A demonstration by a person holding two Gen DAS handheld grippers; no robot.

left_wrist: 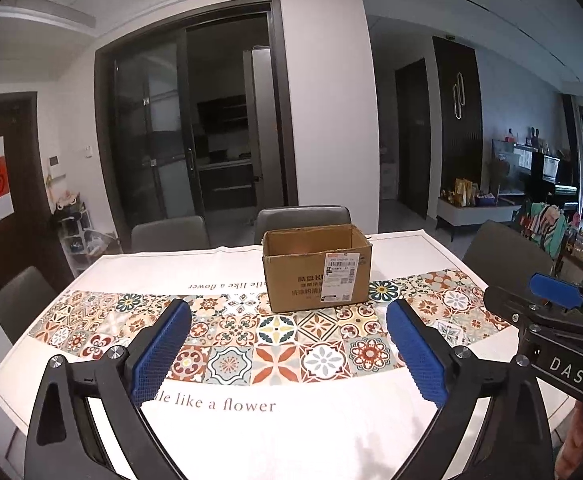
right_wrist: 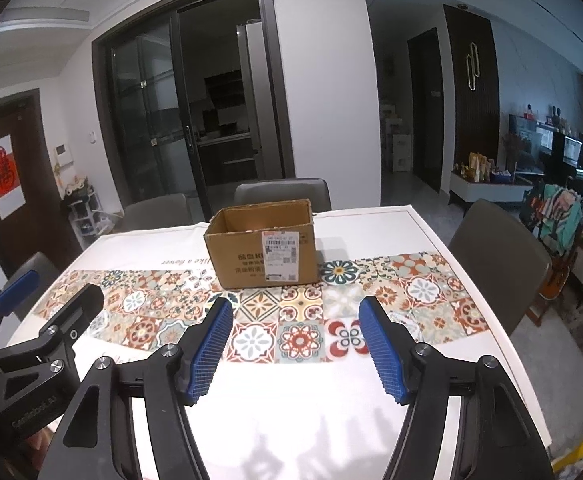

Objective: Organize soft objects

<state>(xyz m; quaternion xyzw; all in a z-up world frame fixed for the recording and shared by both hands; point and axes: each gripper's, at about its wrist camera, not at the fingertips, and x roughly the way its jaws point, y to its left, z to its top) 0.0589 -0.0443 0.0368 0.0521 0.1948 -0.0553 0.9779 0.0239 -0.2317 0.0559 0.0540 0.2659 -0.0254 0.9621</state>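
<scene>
Cardboard box (left_wrist: 316, 267) stands open-topped mid-counter (left_wrist: 251, 420) in the left wrist view, well beyond the left gripper (left_wrist: 287, 346), whose jaws gape empty; chairs (left_wrist: 302, 220) line the far edge. From the right wrist, the right gripper (right_wrist: 294, 346) is also released, empty; something orange, perhaps a soft object, lies inside the box.

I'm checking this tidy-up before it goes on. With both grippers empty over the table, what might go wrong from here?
1. The cardboard box stands loose on the tablecloth; a nudge may slide it.
2. The left hand-held gripper and right hand-held gripper sit side by side and may collide.
3. No soft items are in view on the table.
</scene>
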